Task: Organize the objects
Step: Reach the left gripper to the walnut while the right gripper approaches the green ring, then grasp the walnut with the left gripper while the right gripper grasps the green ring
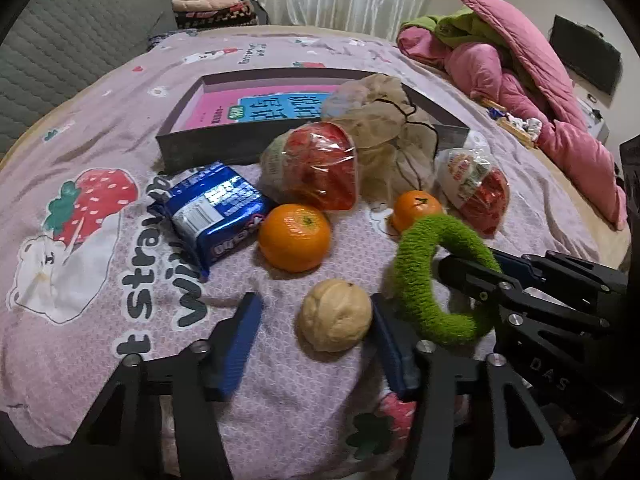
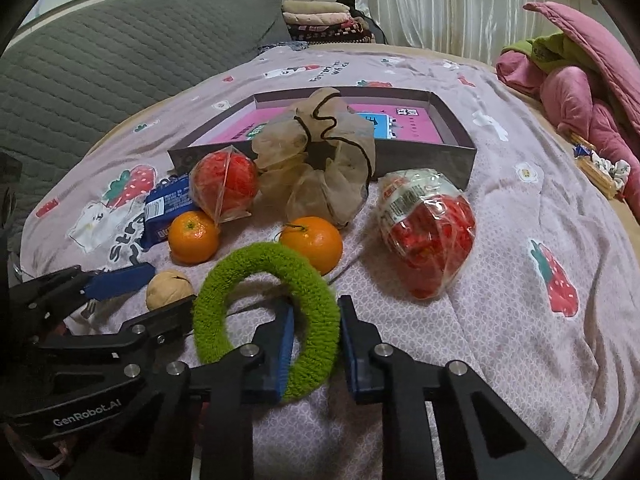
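Note:
On the bed, my left gripper (image 1: 316, 314) is open, its jaws on either side of a walnut (image 1: 335, 314); the walnut lies against the right pad. My right gripper (image 2: 314, 312) is shut on a green fuzzy ring (image 2: 267, 314), also seen in the left wrist view (image 1: 436, 272). Beyond lie two oranges (image 1: 294, 237) (image 1: 416, 209), a blue snack pack (image 1: 214, 210), two red candy bags (image 1: 316, 166) (image 1: 478, 192), a beige scrunchie (image 1: 394, 136) and a grey box (image 1: 224, 148) holding a pink book (image 1: 256, 108).
The bed has a pink strawberry-print sheet (image 2: 520, 240). A grey quilted headboard (image 2: 100, 68) is at left, folded clothes (image 2: 320, 20) at the back, a pink quilt heap (image 1: 520, 80) at right.

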Available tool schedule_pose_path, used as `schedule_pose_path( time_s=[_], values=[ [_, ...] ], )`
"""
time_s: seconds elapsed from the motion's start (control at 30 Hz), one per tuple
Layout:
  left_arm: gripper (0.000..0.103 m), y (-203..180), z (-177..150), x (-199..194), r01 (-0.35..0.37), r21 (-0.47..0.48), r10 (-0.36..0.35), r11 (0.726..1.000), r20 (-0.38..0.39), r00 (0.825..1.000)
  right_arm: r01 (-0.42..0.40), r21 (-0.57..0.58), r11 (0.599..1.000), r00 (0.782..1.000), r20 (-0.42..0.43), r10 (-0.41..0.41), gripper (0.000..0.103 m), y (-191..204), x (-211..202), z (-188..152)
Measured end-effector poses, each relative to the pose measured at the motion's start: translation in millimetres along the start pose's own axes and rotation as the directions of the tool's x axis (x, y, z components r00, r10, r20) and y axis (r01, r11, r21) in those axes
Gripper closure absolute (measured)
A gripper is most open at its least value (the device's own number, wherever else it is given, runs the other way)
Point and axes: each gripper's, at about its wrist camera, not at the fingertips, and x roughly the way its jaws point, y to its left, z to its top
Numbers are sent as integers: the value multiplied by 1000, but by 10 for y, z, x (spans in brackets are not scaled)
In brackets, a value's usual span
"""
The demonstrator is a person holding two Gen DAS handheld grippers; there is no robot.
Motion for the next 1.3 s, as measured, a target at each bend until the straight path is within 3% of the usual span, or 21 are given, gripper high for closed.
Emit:
schedule_pose_path(
  time_s=[0.2,0.63,1.1,1.3],
  values=[
    [69,23,19,-12,45,-17,-46,999,-5,999,0,5,1000,1000,10,0,82,-34,-31,0],
    [69,42,92,-228,87,-28,-86,996,53,995,8,10,1000,995,99,-9,83,-27,-203,87],
    [69,232,402,-398,20,-56,-10,998,167,986,21,22,1000,973,230,-25,83,-32,-422,317],
    [69,343,573,-385,-6,-82,22,997,195,981,31,37,999,953,300,-41,83,-56,-529,438]
  ],
)
